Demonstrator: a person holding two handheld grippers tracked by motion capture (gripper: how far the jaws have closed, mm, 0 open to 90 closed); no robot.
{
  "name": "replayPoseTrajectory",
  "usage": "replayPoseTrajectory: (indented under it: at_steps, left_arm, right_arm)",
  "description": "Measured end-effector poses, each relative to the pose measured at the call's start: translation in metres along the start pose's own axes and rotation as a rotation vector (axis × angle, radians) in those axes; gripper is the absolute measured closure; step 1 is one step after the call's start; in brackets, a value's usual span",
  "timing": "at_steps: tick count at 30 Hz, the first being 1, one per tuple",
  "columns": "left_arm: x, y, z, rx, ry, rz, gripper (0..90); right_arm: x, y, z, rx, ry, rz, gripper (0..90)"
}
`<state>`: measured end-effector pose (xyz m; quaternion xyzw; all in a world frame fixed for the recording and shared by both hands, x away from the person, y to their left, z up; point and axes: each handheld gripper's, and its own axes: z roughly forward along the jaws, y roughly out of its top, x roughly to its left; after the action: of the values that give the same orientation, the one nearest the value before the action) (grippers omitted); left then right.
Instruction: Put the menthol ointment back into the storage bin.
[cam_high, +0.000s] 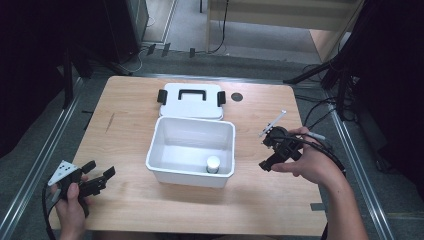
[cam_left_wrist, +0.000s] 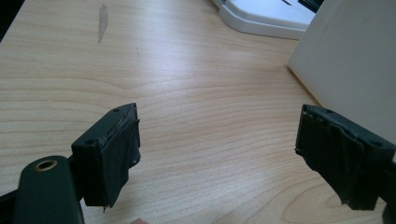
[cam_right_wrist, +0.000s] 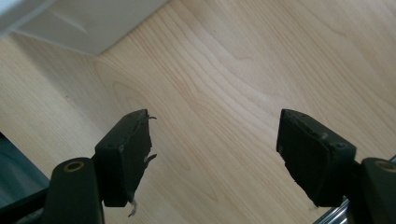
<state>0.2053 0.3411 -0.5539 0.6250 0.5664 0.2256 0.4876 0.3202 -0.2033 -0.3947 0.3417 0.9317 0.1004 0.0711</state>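
Note:
An open white box (cam_high: 172, 150) stands in the middle of the wooden table (cam_high: 120, 125). Inside it, near the front right corner, is a small white round container (cam_high: 213, 164). Its white lid (cam_high: 191, 102), with a black handle and black side latches, lies flat just behind it. My left gripper (cam_high: 101, 171) is held low near the table's front left, open and with nothing in it; its own view shows the left gripper (cam_left_wrist: 219, 154) beside the box wall (cam_left_wrist: 355, 60). My right gripper (cam_high: 265, 150) hovers right of the box, open with nothing in it. The right gripper (cam_right_wrist: 215, 154) looks down on bare wood beside the box wall (cam_right_wrist: 84, 23).
A small black round mark or disc (cam_high: 237, 97) sits on the table right of the lid. Dark stands and cables flank the table on both sides. A dark streak (cam_left_wrist: 102, 18) marks the wood at far left.

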Motion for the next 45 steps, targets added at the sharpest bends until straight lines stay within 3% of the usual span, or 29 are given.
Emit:
replayPoseTrajectory:
  at_steps: [5,9,18,24,31,34,36,37,38,40,41,45]
  left_arm:
    - [0.0,0.0,0.0,-0.001,0.0,0.001,14.4]
    - [0.0,0.0,0.0,0.002,0.001,0.004,14.4]
    - [0.0,0.0,0.0,0.002,0.001,0.003,14.4]
    - [-0.001,0.0,0.0,-0.001,0.003,0.001,14.4]
    - [-0.001,0.0,0.0,0.002,0.005,0.003,14.4]
    - [-0.001,0.0,0.0,0.001,0.005,0.002,14.4]
    - [-0.001,0.0,0.0,0.002,0.005,0.003,14.4]
    - [-0.001,0.0,0.0,0.002,0.005,0.003,14.4]
    - [-0.001,0.0,0.0,0.003,0.005,0.004,14.4]
    - [-0.001,0.0,0.0,0.002,0.005,0.004,14.4]
    - [-0.001,0.0,0.0,0.003,0.004,0.003,14.4]
    - [-0.001,0.0,0.0,0.005,0.006,0.004,14.4]
  right_arm:
    - [-0.007,-0.014,0.007,-0.002,0.005,0.024,27.2]
    - [-0.015,-0.031,0.014,-0.017,0.002,0.077,27.3]
    - [-0.021,-0.053,0.025,-0.036,-0.002,0.119,27.2]
    - [-0.027,-0.073,0.039,-0.077,-0.029,0.169,27.2]
    - [-0.029,-0.098,0.054,-0.186,-0.062,0.216,26.0]
    - [-0.029,-0.111,0.064,-0.263,-0.099,0.263,25.7]
    - [-0.029,-0.115,0.067,-0.288,-0.108,0.268,25.6]
    - [-0.027,-0.12,0.072,-0.329,-0.122,0.279,25.5]
    - [-0.027,-0.12,0.072,-0.329,-0.122,0.279,25.5]
    - [-0.022,-0.126,0.077,-0.401,-0.15,0.277,27.3]
    - [-0.022,-0.126,0.077,-0.401,-0.15,0.277,27.3]
    - [-0.016,-0.135,0.085,-0.498,-0.179,0.294,27.3]
